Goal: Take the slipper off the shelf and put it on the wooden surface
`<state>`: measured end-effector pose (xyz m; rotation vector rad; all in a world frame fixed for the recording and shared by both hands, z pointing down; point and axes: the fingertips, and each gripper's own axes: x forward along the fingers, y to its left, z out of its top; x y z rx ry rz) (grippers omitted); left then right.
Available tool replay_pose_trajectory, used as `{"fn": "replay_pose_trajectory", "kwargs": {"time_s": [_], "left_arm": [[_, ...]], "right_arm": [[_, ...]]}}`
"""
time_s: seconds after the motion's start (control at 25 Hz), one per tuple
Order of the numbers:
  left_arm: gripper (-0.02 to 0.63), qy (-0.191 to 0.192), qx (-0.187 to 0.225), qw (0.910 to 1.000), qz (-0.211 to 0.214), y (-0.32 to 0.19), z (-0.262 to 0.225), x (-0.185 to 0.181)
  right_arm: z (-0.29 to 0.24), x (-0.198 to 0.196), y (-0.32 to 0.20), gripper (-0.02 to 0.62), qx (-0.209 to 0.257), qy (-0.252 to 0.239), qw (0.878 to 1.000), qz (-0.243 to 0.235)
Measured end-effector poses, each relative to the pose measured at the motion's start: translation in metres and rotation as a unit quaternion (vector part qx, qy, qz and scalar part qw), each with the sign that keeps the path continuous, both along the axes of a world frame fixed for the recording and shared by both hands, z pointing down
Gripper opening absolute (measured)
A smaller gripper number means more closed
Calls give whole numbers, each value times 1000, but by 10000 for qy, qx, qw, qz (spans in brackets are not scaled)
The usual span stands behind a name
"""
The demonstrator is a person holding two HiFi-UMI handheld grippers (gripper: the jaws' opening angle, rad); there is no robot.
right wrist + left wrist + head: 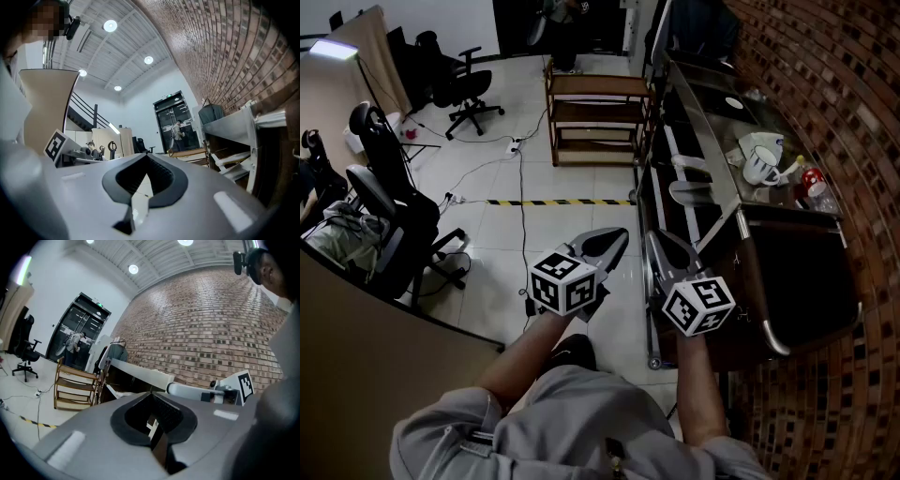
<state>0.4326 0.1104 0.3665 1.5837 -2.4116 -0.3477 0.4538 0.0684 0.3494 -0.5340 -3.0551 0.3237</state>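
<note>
Two white slippers (689,193) lie on the rungs of a dark metal shelf unit (741,234) on my right; in the right gripper view the slippers (230,161) show at the right edge. A low wooden rack (595,112) stands farther off on the tiled floor, also seen as the wooden rack (75,389) in the left gripper view. My left gripper (622,234) (151,397) and right gripper (653,236) (146,157) hang side by side at waist height, short of the shelf. Both are shut with nothing between the jaws.
On the shelf's glass top stand a white mug (759,164) and a red item (811,183). A brick wall (825,84) runs along the right. Office chairs (455,80) and floor cables (502,155) are to the left, and a yellow-black tape strip (558,202) crosses the floor.
</note>
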Motion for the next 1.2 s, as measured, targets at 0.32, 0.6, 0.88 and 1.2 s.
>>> {"fn": "replay_pose_trajectory", "kwargs": {"time_s": [0.32,0.6,0.88,1.2], "left_arm": [[-6,14,15,10000,91,-4,1,-43],[-6,191,5,9989,418,-10,17,-107],[-6,363,-30,9969,692,1,32,-176],[-6,438,52,9965,703,9,34,-249]], "right_arm": [[6,-39,-8,-2,-1,79,9998,156],[27,-103,-12,-2,130,383,9981,474],[37,-171,-12,-2,279,619,9946,790],[39,-241,-4,-2,302,712,9934,843]]}}
